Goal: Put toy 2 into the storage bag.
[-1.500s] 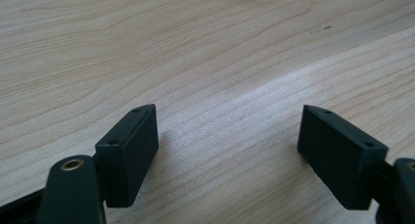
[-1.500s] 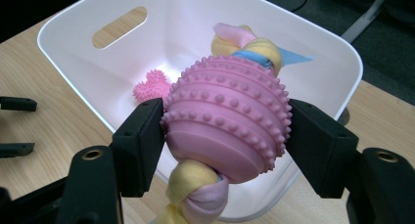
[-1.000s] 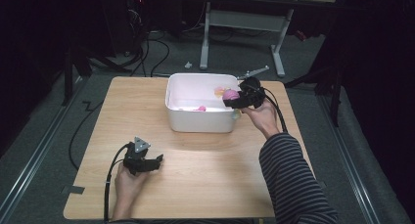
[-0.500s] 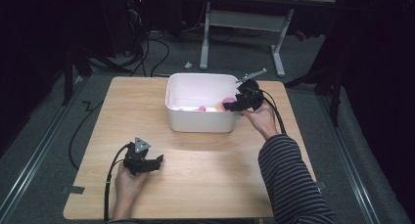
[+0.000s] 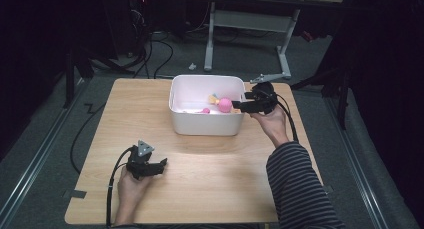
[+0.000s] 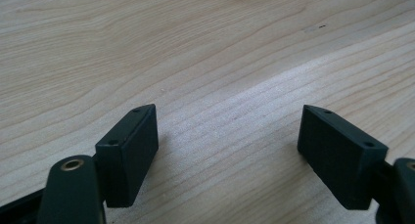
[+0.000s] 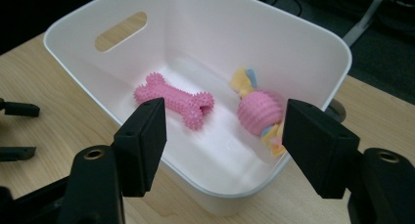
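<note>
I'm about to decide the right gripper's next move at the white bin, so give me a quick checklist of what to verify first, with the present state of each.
1. Right gripper jaws open and holding nothing: ok.
2. Pink ball toy lies inside the white bin, not in the jaws: ok.
3. Pink bone toy lies flat on the bin floor, apart from the ball toy: ok.
4. Right gripper is outside the bin, at its rim: ok.
5. Left gripper open and empty, low over bare table: ok.
6. Bin upright on the table: ok.
</note>
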The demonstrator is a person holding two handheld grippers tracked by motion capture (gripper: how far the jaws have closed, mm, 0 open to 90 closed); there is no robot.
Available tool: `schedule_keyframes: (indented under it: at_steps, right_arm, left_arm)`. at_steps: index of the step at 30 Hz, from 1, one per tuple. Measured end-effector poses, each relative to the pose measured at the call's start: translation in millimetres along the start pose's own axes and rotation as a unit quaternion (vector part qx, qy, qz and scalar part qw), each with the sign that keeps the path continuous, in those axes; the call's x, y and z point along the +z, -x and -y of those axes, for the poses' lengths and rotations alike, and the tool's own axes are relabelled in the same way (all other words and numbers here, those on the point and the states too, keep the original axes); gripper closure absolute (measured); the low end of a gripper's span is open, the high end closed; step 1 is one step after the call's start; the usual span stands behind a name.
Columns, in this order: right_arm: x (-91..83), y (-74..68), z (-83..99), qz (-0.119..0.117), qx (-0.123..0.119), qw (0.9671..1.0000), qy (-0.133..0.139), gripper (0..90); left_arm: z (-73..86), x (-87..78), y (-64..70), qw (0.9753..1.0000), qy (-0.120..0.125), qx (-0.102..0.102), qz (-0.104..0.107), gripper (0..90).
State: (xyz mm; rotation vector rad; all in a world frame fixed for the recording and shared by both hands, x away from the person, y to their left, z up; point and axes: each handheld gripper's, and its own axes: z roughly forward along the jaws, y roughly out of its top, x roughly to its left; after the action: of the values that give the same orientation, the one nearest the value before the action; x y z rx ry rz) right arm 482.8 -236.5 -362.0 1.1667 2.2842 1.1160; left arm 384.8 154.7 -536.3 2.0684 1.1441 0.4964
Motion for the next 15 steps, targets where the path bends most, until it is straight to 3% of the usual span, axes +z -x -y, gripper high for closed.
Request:
schedule_keyframes:
  at_steps: [15]
  right_arm:
    - [-47.7, 7.9, 14.6, 0.013, 0.017, 0.9977, 0.064, 36.3]
  left_arm:
    - [0.0, 0.0, -0.1, 1.0000, 0.000, 0.000, 0.000, 23.2]
